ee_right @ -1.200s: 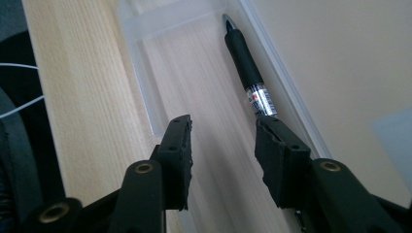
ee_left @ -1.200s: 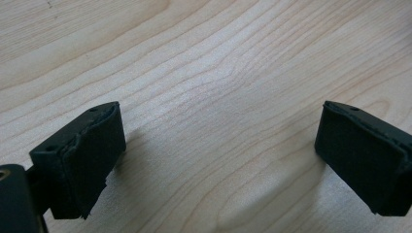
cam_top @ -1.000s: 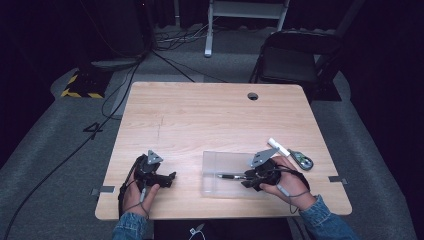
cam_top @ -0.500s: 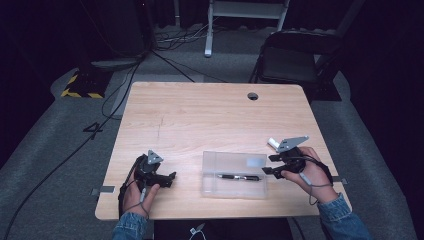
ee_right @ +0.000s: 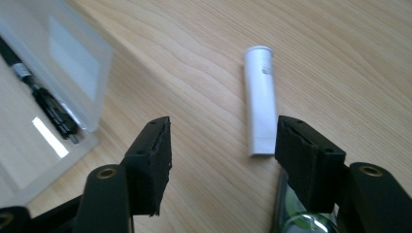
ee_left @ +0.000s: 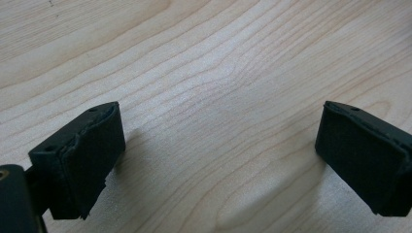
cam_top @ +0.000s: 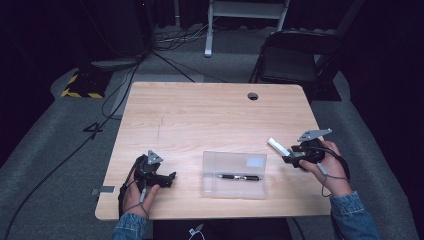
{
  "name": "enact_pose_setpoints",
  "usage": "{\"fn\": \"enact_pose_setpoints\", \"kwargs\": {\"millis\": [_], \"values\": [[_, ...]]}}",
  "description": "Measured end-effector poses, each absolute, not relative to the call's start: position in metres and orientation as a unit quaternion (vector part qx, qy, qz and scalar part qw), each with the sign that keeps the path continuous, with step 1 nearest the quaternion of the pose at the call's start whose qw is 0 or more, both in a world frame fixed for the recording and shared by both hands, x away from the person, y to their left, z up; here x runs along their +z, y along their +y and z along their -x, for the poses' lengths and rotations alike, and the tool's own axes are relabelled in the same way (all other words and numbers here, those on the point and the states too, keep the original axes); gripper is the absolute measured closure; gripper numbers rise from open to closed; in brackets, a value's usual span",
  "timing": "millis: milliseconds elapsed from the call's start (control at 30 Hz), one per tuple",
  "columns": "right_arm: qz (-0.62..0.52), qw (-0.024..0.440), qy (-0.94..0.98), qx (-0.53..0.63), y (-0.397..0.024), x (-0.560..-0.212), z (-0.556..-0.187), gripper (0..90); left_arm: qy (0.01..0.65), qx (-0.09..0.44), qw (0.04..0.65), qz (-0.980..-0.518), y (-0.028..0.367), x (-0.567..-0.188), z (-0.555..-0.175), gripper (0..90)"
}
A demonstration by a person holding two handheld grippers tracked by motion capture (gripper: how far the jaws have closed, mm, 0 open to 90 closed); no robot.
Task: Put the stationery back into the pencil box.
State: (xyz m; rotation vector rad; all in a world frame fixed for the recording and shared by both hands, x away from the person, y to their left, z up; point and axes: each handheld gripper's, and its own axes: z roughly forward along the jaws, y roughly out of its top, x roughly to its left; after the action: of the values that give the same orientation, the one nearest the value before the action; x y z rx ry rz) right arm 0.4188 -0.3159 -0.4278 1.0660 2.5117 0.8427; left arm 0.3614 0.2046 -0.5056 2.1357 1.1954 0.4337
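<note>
Just ahead of right hand-held gripper (ee_right: 218, 160), white tube (ee_right: 260, 104)

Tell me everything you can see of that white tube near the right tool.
The white tube is a short, smooth cylinder, plastic by its look, with a rounded cap at its far end and a flat-cut near end. It lies flat on the wooden table, right of the clear box, not touching it. The right tool hovers over its near end with jaws open, having just been opening; nothing grips the tube.

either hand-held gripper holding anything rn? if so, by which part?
Nothing is held. The left hand-held gripper stands open over bare table; the right hand-held gripper, jaws just opened, is empty beside the white tube.
</note>
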Motion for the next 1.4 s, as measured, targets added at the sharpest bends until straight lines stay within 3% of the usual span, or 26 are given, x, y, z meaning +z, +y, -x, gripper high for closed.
{"fn": "enact_pose_setpoints", "kwargs": {"millis": [433,933,1167,1400], "values": [[-0.410,0.158,0.858,0.267,-0.344,-0.452,-0.434,35.1,0.455,0.165,0.322,-0.813,0.205,-0.506,-0.361,4.3],[-0.443,0.144,0.847,0.254,-0.360,-0.477,-0.444,34.2,0.455,0.165,0.322,-0.813,0.205,-0.506,-0.361,4.3],[-0.447,0.135,0.847,0.255,-0.362,-0.480,-0.445,36.2,0.455,0.165,0.322,-0.813,0.205,-0.506,-0.361,4.3],[-0.443,0.134,0.847,0.260,-0.361,-0.479,-0.444,46.9,0.455,0.165,0.322,-0.813,0.205,-0.506,-0.361,4.3]]}}
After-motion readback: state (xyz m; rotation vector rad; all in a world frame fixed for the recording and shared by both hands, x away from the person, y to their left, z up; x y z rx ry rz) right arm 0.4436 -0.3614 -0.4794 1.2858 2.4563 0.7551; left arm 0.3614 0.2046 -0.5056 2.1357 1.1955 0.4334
